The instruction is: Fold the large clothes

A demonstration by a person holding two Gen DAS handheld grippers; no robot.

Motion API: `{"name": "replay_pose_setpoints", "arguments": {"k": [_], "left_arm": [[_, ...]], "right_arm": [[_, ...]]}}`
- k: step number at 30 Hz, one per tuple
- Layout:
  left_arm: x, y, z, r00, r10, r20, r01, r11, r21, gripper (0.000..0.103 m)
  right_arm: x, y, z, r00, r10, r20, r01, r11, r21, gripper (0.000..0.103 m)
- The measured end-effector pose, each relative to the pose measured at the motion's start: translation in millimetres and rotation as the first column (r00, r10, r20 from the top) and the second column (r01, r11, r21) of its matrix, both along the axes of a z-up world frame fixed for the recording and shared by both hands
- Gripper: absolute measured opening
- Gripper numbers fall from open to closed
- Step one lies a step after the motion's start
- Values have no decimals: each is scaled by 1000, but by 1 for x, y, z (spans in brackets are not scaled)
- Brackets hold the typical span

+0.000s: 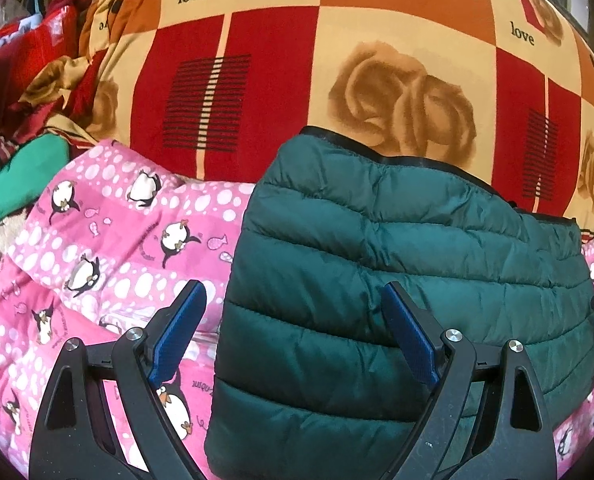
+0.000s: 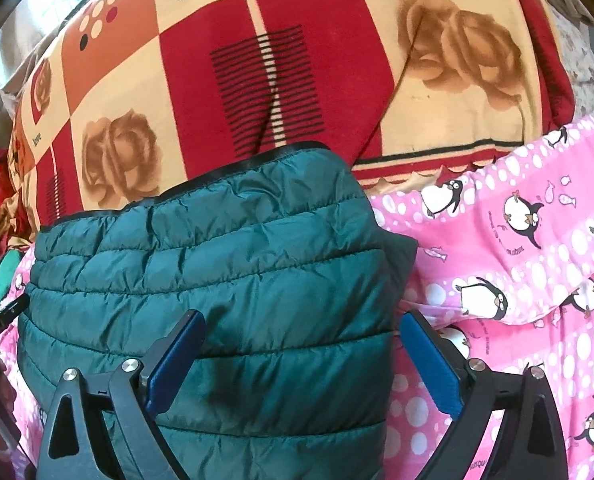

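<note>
While a large patchwork blanket (image 1: 377, 60) in red, orange and cream squares, printed with roses and the word "love", fills the far part of both views, a pink penguin-print quilt (image 1: 117, 240) spreads across the near part. On that quilt lies the dark green puffer jacket (image 1: 397, 272), folded into a compact quilted block whose black-trimmed far edge lies against the blanket. A heap of red and green clothes (image 1: 21, 120) sits at the far left in the left wrist view. The left claw (image 1: 293, 332) hangs spread wide over the jacket's near left edge, its left finger above the pink quilt and its right finger above the jacket, clasping nothing. The right claw (image 2: 301, 360) likewise stands wide apart over the jacket's near right edge, nothing pinched between its blue pads (image 2: 177, 360).
</note>
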State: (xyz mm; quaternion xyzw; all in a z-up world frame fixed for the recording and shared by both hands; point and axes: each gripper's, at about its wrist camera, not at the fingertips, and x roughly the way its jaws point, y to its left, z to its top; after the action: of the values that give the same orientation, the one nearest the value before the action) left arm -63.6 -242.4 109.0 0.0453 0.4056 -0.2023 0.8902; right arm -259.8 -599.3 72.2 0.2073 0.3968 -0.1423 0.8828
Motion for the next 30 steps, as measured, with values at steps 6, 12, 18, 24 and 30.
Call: {"name": "replay_pose_setpoints", "arguments": {"k": [6,12,18,24,30], "left_arm": [[5,2,-7,999,-12,-34,11,1000,-21,90],[14,4,-17,996,-25,-90,19,998,-65,90],[18,5,-22,993,-31,-113,20,995,-100,96],[32,12,-33,974,-64,-217,22,982,-190,100],[43,16,-46,944,-113,-310,25,961,-274,102]], "right_arm": [[1,-6,-7,1000,-6,-19,6,1000,18,103],[3,-17,-18,1000,-9,-30,11,997,73,103],[7,-25,-30,999,0,-34,4,992,127,103],[11,-34,-41,999,22,-35,-15,979,204,103],[17,-41,-54,998,51,-30,-40,954,296,103]]}}
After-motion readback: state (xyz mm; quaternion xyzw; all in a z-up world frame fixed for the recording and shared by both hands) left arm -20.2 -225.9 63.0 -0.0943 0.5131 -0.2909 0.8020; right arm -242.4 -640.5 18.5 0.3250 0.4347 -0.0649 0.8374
